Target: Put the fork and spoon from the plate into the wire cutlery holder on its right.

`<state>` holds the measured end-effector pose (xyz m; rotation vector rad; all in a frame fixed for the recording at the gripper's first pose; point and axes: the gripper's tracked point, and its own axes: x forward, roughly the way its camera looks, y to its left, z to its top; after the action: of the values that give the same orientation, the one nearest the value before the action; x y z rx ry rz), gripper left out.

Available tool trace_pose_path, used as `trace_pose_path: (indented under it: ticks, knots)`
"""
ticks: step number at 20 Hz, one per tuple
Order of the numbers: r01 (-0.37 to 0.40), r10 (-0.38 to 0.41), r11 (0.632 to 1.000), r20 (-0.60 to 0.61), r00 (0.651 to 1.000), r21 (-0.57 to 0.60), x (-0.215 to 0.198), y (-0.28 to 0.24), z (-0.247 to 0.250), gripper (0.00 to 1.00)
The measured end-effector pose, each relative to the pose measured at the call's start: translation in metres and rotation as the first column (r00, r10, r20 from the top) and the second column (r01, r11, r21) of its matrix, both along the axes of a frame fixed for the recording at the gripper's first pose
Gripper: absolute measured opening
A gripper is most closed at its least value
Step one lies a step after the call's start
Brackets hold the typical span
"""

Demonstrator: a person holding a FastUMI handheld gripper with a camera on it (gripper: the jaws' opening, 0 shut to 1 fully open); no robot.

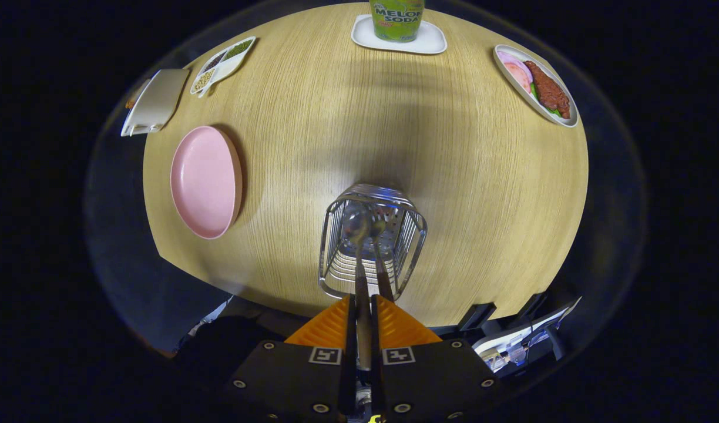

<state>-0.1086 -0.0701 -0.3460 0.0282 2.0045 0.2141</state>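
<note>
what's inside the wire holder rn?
Holder: spoon bowl-down, its handle clamped in the gripper jaws. A second handle beside it, likely the fork; its head is blurred behind the wires.

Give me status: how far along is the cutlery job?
Nearly done. The pink plate is bare, so both pieces are off it. One utensil already stands in the wire cutlery holder. The tongs are shut on the spoon, gripping its handle, with the bowl lowered inside the holder. Left: release the spoon and back away.
</note>
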Motion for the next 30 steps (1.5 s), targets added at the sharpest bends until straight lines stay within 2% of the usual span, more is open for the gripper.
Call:
trace_pose_path:
  ticks: [4, 7, 9, 12, 15, 16, 18, 21, 23, 25, 26, 30]
  knots:
    - [0.010, -0.008, 1.000, 0.142, 0.990, -0.018, 0.021, -0.005, -0.001, 0.10]
    - [0.042, -0.041, 0.999, 0.275, 0.961, 0.001, 0.037, 0.001, 0.010, 0.11]
    - [0.050, -0.060, 0.998, 0.384, 0.921, 0.035, 0.052, 0.008, 0.025, 0.11]
    - [0.057, -0.083, 0.996, 0.557, 0.826, 0.064, 0.079, 0.010, 0.050, 0.15]
    - [0.086, -0.135, 0.991, 0.734, 0.666, 0.105, 0.119, 0.009, 0.089, 0.15]
    - [0.084, -0.131, 0.991, 0.790, 0.599, 0.101, 0.132, 0.003, 0.108, 0.15]
    - [0.072, -0.112, 0.993, 0.886, 0.450, 0.090, 0.155, -0.010, 0.150, 0.16]
    - [0.062, -0.101, 0.994, 0.971, 0.217, 0.089, 0.177, -0.012, 0.217, 0.22]
    - [0.059, -0.109, 0.993, 0.991, 0.072, 0.105, 0.182, -0.008, 0.259, 0.36]
    - [0.055, -0.123, 0.990, 0.991, -0.055, 0.126, 0.184, -0.005, 0.290, 0.51]
    - [0.063, -0.138, 0.987, 0.985, -0.108, 0.145, 0.182, -0.006, 0.304, 0.63]
    - [0.050, -0.172, 0.980, 0.940, -0.294, 0.194, 0.168, 0.000, 0.357, 0.76]
